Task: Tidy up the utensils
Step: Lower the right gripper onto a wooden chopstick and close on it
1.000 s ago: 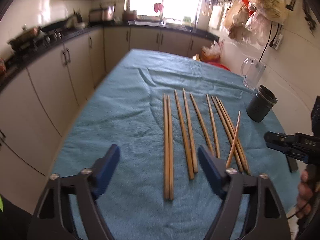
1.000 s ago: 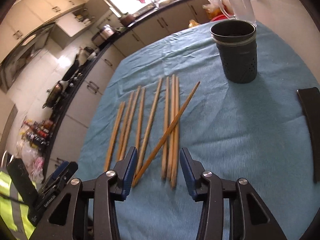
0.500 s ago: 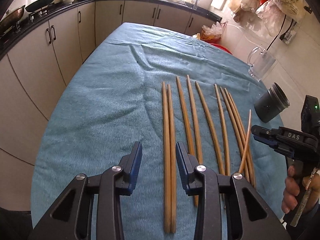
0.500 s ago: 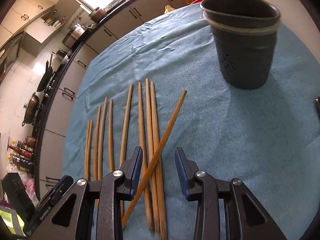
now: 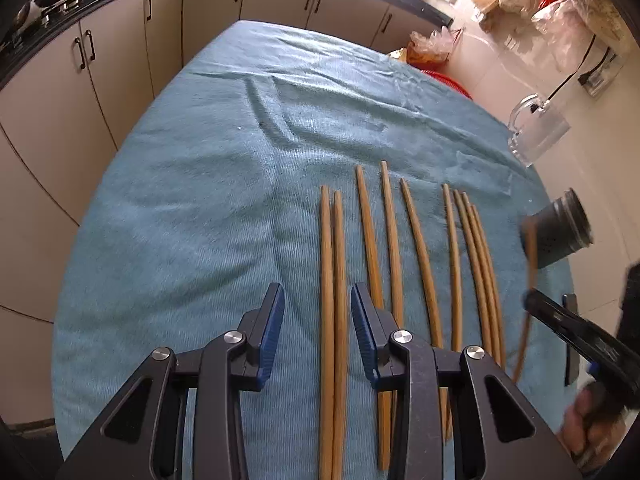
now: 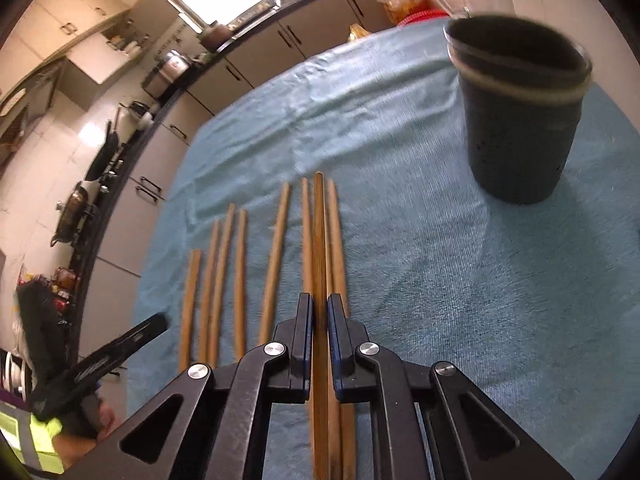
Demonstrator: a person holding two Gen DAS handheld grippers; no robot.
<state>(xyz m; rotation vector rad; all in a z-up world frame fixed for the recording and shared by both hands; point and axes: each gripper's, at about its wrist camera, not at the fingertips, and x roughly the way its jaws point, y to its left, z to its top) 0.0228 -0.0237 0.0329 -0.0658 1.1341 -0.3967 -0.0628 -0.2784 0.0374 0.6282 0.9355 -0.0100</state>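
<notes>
- Left wrist view: the left gripper (image 5: pixel 317 312) is hovering over the blue cloth (image 5: pixel 192 200) with its jaws standing narrow. The near ends of the leftmost pair of chopsticks (image 5: pixel 333 300) are lying in the gap between the blue pads (image 5: pixel 273 320), which are not touching them.
- More chopsticks (image 5: pixel 424 264) are lying in a row on the cloth to the right of that pair, all pointing away from the gripper.
- Far to the right, the right gripper (image 5: pixel 560 320) is gripping one chopstick (image 5: pixel 530 280), blurred and tilted, in front of the dark holder (image 5: pixel 560 236). A clear glass mug (image 5: pixel 538 132) is standing beyond it.
- Right wrist view: the right gripper (image 6: pixel 319 320) is clamping that one chopstick (image 6: pixel 319 240), which is running straight ahead between its pads, above the others lying on the cloth (image 6: pixel 440 280).
- The dark holder (image 6: pixel 516 120) is standing upright ahead and to the right.
- The left gripper (image 6: pixel 120 344) is showing at the lower left.
</notes>
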